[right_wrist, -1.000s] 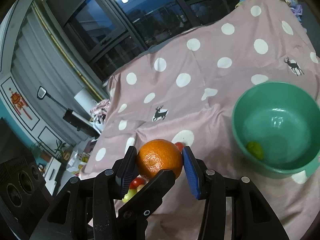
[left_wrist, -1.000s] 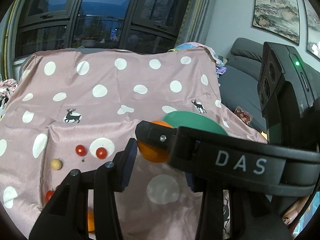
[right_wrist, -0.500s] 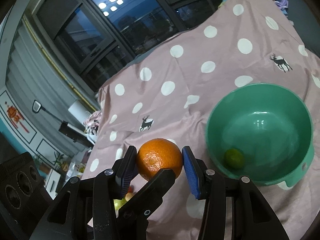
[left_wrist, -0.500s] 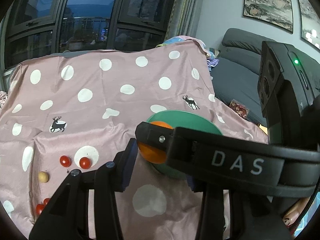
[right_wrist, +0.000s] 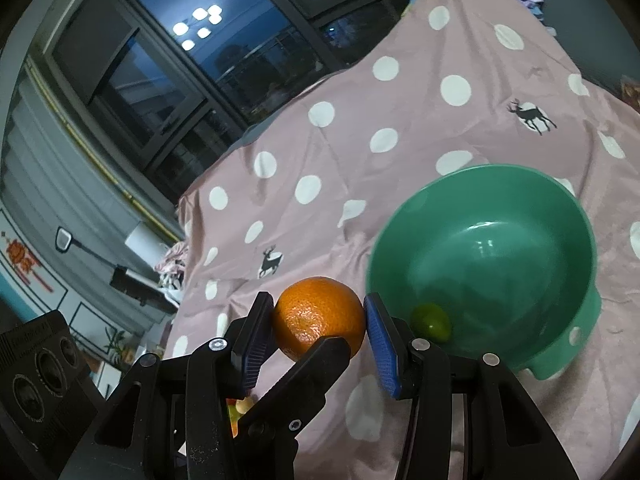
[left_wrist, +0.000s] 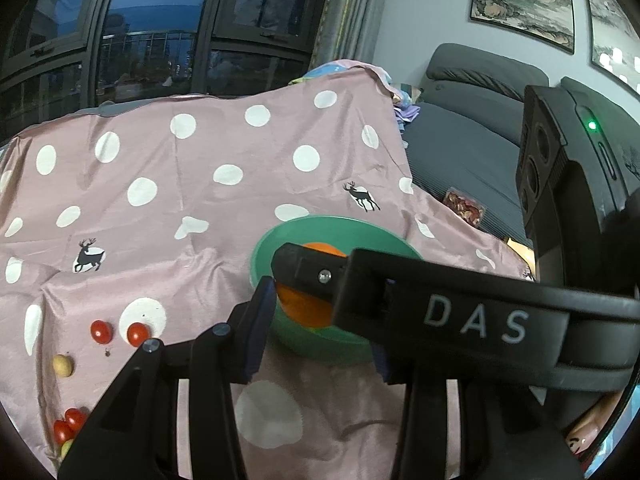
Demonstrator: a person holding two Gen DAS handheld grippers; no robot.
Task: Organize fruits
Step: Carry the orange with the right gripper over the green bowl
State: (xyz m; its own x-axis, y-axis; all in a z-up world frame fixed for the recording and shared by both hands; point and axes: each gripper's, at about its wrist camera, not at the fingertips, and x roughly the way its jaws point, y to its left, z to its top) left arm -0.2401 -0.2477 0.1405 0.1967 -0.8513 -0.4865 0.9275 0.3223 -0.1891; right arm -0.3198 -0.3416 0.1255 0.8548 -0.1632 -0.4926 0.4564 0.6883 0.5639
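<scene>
An orange (right_wrist: 316, 316) is pinched between the blue pads of my right gripper (right_wrist: 320, 320), just left of a green bowl (right_wrist: 520, 184). The bowl holds one green lime (right_wrist: 432, 322). In the left wrist view the orange (left_wrist: 308, 312) also sits between the pads of my left gripper (left_wrist: 320, 320), in front of the bowl (left_wrist: 320, 222). The left pad rests against it. The right pad is hidden behind the right gripper's "DAS" finger (left_wrist: 472, 320). One left-gripper finger (right_wrist: 312, 376) crosses the orange's lower front.
A pink polka-dot cloth (left_wrist: 200, 200) covers the table. Two cherry tomatoes (left_wrist: 100, 331), a small yellow fruit (left_wrist: 63, 365) and more tomatoes (left_wrist: 68, 426) lie at its front left. A grey sofa (left_wrist: 472, 128) stands to the right, and dark windows stand beyond the table.
Both grippers have carried the orange to the right, towards the bowl. The bowl is now larger and closer in both views, and both wrists have rolled a little.
</scene>
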